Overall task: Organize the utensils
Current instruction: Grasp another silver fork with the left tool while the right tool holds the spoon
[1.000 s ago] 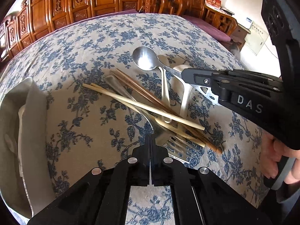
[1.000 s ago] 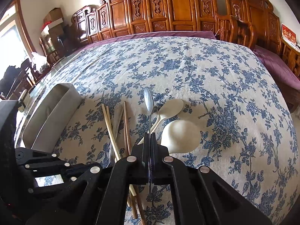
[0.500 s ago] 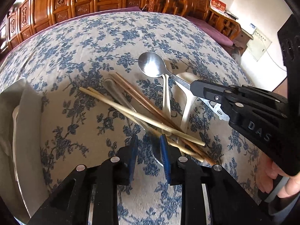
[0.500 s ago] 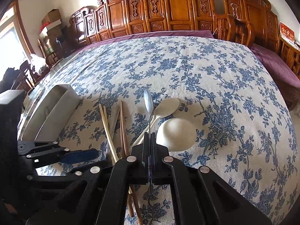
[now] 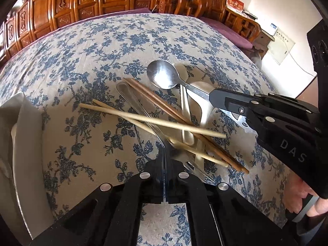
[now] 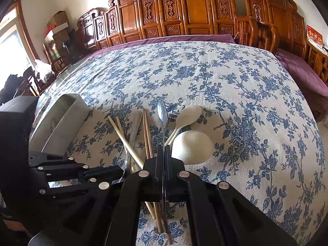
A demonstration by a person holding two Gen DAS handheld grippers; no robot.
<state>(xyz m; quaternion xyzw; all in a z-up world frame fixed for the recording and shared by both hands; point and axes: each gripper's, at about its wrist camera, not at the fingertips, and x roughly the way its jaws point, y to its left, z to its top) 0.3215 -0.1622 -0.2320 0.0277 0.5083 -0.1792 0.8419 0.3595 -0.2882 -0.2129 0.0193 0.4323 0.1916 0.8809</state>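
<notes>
A heap of utensils lies on the floral tablecloth (image 6: 205, 71). My left gripper (image 5: 164, 153) is shut on the neck of a metal fork (image 5: 131, 98), whose tines stick out to the right of the fingertips. The fork lies under a pair of light chopsticks (image 5: 143, 120) and beside a brown pair (image 5: 155, 98). My right gripper (image 6: 164, 149) is shut on the handle of a metal spoon (image 6: 163, 112), bowl pointing away. From the left wrist view the right gripper (image 5: 213, 96) comes in from the right. A slim white spoon (image 6: 190, 114) and a white ladle (image 6: 192, 145) lie just right of it.
A pale organiser tray (image 6: 61, 119) stands at the left of the heap, near the table's edge. Carved wooden chairs (image 6: 184, 10) line the far side of the table. A person's hand (image 5: 303, 196) grips the right tool at lower right.
The left jaws opened on either side of the fork's neck half a second ago and have shut on it. The right gripper and the spoon have stayed put.
</notes>
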